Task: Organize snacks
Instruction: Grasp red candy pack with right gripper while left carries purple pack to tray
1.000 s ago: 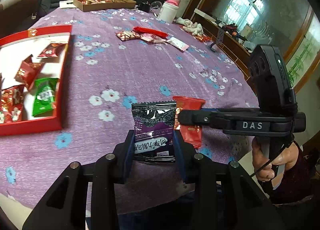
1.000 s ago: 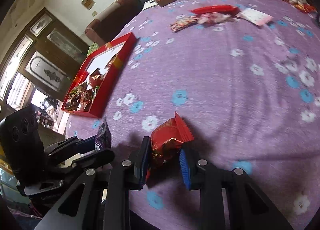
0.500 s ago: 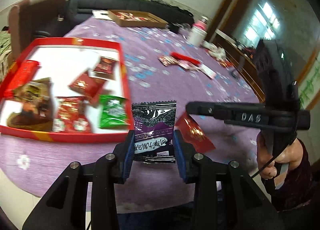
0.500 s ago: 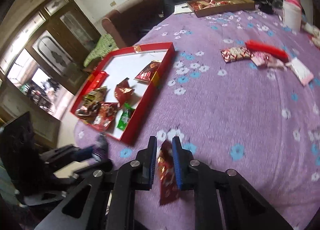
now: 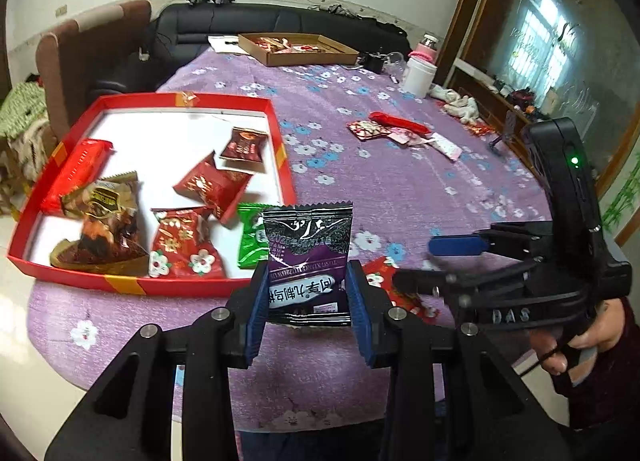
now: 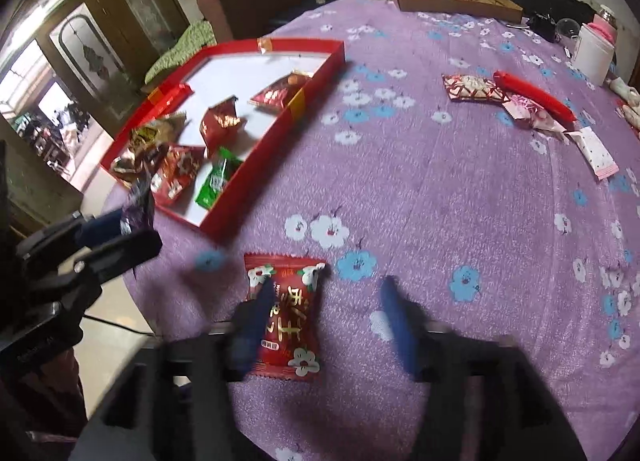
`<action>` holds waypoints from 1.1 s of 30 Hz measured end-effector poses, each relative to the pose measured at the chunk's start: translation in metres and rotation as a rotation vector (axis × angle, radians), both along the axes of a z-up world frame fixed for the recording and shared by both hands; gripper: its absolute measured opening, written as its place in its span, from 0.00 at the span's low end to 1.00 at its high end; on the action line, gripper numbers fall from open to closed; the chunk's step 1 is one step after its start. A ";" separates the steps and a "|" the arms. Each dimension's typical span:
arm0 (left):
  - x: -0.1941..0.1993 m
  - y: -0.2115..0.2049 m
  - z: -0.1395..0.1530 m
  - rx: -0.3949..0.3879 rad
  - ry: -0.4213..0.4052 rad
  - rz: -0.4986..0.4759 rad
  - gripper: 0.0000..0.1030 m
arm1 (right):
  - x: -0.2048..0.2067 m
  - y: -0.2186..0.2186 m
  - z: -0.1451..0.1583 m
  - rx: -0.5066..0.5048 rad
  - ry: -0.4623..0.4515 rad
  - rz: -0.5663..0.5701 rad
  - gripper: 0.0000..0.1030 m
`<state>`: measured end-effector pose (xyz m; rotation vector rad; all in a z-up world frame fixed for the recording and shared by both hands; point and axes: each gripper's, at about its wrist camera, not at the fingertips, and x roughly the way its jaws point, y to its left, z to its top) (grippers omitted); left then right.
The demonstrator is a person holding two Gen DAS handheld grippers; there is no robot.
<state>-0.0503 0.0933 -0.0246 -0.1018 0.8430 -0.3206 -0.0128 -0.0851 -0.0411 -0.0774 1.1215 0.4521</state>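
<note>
While clamped on purple packet, left hand-held gripper.

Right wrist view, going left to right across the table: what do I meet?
Left tongs → red tray → red packet → red stick → white jar.

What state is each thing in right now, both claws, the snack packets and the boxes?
Left claw: shut on the purple packet.
Purple packet: held upright, off the table.
Right claw: open.
Red packet: lying flat on the tablecloth, sealed; the claw's left finger overlaps it.
Red tray: open, holding several packets.
Cardboard box: open, snacks inside.
</note>
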 end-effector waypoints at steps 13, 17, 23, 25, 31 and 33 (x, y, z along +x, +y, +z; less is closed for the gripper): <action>0.001 0.008 -0.001 0.052 -0.006 0.058 0.34 | -0.012 0.033 -0.020 -0.163 -0.072 0.077 0.36; 0.000 0.014 0.000 0.044 -0.007 0.059 0.34 | -0.008 0.021 -0.017 -0.085 -0.029 0.060 0.33; 0.007 0.025 0.003 0.064 -0.014 0.070 0.34 | 0.015 0.004 0.004 -0.029 -0.035 -0.022 0.33; 0.012 0.030 0.007 0.079 -0.028 0.076 0.34 | 0.026 0.008 0.016 -0.004 -0.059 -0.025 0.33; 0.043 0.053 0.034 0.154 -0.107 0.131 0.34 | 0.064 0.055 0.055 0.096 -0.165 0.035 0.33; 0.058 0.062 0.042 0.186 -0.128 0.170 0.34 | 0.078 0.072 0.062 0.127 -0.185 0.055 0.33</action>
